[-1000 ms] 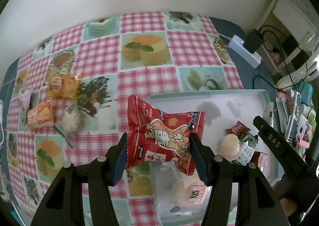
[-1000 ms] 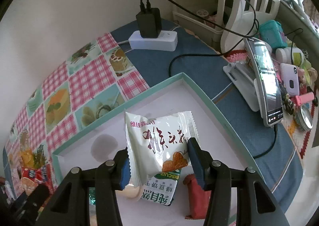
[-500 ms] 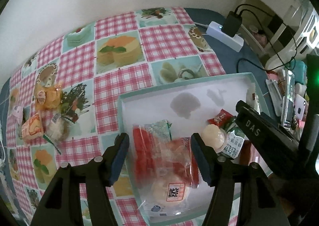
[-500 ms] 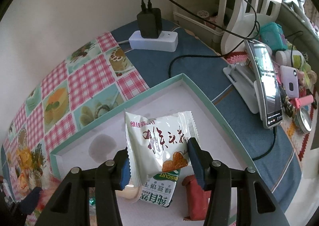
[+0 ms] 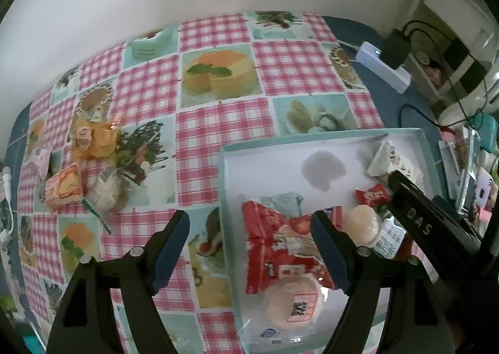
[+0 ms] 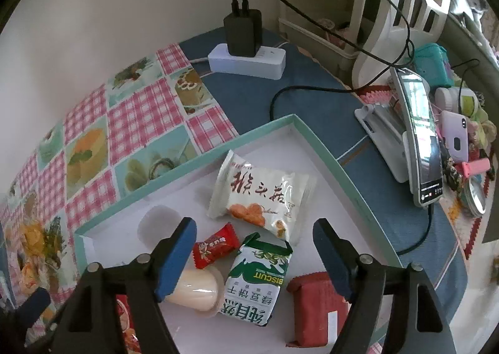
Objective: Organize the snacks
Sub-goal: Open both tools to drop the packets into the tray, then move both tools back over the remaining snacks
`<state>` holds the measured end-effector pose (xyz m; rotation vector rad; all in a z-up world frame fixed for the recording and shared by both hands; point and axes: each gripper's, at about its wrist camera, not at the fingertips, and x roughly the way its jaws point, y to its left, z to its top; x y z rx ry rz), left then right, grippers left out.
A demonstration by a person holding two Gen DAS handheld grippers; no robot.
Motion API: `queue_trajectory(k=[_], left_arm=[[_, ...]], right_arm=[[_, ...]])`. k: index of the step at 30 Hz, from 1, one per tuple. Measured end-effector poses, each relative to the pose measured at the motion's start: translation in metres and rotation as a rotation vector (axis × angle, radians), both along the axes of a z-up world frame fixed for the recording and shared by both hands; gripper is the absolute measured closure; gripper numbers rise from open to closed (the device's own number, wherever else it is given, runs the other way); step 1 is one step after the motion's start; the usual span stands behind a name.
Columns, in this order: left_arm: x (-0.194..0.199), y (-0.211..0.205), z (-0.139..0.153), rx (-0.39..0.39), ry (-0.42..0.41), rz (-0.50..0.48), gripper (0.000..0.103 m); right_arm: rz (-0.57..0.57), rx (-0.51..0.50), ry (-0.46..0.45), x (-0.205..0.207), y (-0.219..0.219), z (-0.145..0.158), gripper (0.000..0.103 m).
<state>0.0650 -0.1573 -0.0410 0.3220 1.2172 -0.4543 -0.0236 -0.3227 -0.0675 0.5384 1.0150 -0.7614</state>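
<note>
Both the left gripper (image 5: pixel 249 248) and the right gripper (image 6: pixel 254 255) are matte black with blue pads (image 6: pixel 176 257), silver screws, and what looks like "DAS" lettering in white.
</note>
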Motion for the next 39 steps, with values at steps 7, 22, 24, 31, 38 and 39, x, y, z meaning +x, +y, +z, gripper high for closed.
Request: queue_trajectory(k=[7,22,24,31,38,39], left_arm=[[0.013,0.016,-0.003,0.028,-0.035,0.095,0.004],[0.061,0.111,0.001,0.052,-0.055,0.364,0.004],[0.064,0.123,0.001,0.057,-0.053,0.387,0.004],[0.068,0.165,0.005,0.058,-0.044,0.478,0.004],[0.068,0.197,0.007,0.059,-0.033,0.551,0.004],[0.068,0.200,0.008,0.057,-0.032,0.562,0.004]], right_arm=[[-0.008,0.000,0.010,0.000,0.000,-0.004,0.000],[0.028,-0.047,0.019,0.004,0.031,0.021,0.000],[0.032,-0.048,0.016,0.003,0.038,0.026,0.000],[0.099,-0.074,-0.003,0.006,0.073,0.045,0.000],[0.164,-0.056,-0.041,0.011,0.110,0.059,0.000],[0.167,-0.044,-0.049,0.012,0.115,0.061,0.000]])
